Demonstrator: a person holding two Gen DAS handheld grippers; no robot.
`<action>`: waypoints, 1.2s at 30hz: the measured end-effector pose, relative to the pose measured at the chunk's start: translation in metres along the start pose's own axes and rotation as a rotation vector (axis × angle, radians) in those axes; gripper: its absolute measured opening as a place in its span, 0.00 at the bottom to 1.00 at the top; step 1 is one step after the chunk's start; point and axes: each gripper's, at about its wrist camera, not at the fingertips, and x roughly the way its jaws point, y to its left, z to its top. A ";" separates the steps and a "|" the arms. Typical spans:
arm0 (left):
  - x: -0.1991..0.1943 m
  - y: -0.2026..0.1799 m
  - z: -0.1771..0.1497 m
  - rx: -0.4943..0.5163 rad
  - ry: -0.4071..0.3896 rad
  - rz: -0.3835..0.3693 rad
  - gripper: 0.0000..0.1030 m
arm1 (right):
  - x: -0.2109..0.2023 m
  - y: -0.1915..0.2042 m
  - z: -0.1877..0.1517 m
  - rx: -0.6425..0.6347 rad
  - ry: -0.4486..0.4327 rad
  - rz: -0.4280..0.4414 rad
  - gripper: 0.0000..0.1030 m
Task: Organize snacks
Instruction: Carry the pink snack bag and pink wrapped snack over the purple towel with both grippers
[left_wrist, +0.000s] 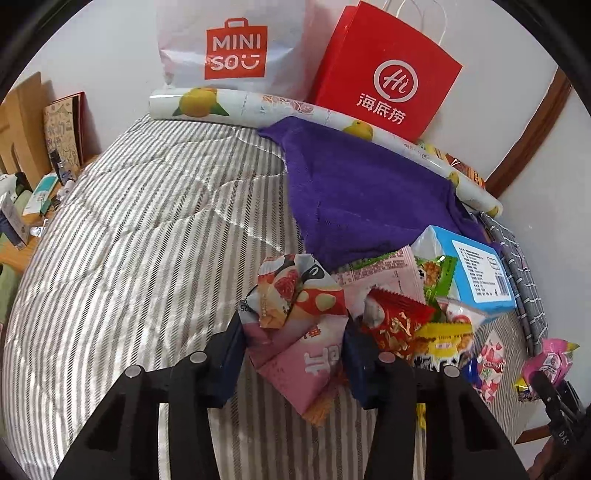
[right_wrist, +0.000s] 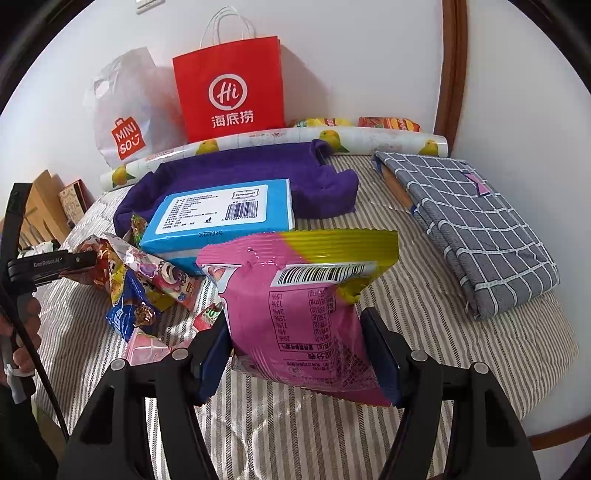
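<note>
My left gripper is shut on a pink snack packet with a crumpled strawberry-print top, held over the striped bedcover. Right of it lies a pile of snacks against a blue box. My right gripper is shut on a pink-and-yellow snack bag, held upright above the bedcover. That bag also shows at the right edge of the left wrist view. The snack pile and blue box lie to its left, with the left gripper's body beyond.
A purple towel lies behind the pile. A lemon-print roll, a red paper bag and a white Miniso bag stand along the wall. A grey checked folded cloth lies at the right. A cluttered desk is left.
</note>
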 end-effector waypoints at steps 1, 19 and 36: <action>-0.003 0.001 -0.001 -0.002 -0.002 0.001 0.43 | -0.002 0.000 -0.001 0.001 -0.002 0.001 0.65; -0.069 -0.034 -0.028 0.167 -0.056 0.055 0.43 | -0.032 -0.004 -0.004 0.022 -0.020 0.042 0.65; -0.092 -0.097 -0.034 0.257 -0.047 -0.054 0.43 | -0.051 -0.020 0.009 0.032 -0.047 0.072 0.65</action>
